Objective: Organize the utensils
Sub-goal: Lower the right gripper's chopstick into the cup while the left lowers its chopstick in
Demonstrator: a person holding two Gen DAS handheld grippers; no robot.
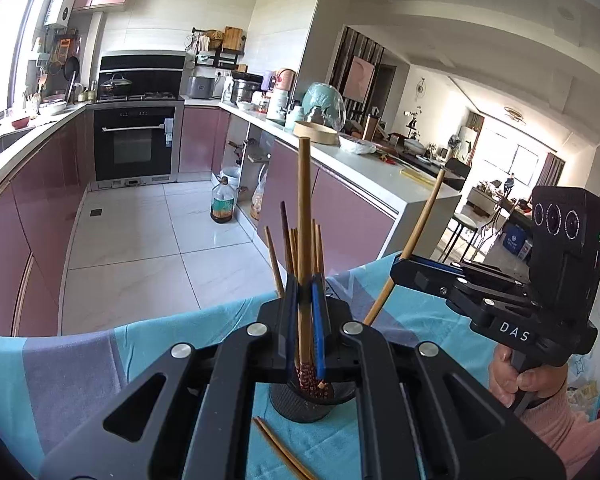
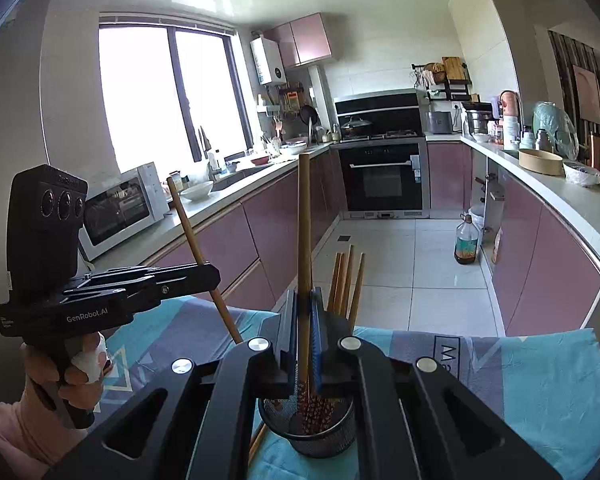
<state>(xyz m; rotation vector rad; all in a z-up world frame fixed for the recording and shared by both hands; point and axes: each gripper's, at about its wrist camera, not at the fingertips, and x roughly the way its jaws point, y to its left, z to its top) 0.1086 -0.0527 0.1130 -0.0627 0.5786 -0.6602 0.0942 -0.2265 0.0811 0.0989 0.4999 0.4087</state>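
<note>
1. Wooden chopsticks (image 1: 296, 252) stand in a black mesh cup (image 2: 320, 440) on the blue patterned cloth (image 1: 80, 364).
2. Left gripper (image 1: 305, 312) is clamped on one long brown chopstick (image 1: 304, 220).
3. Right gripper (image 2: 305, 320) pinches another chopstick (image 2: 305, 220); both sticks are upright above the cup.

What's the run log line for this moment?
left gripper: shut on chopstick | right gripper: shut on chopstick | both above mesh cup | loose chopsticks on cloth
</note>
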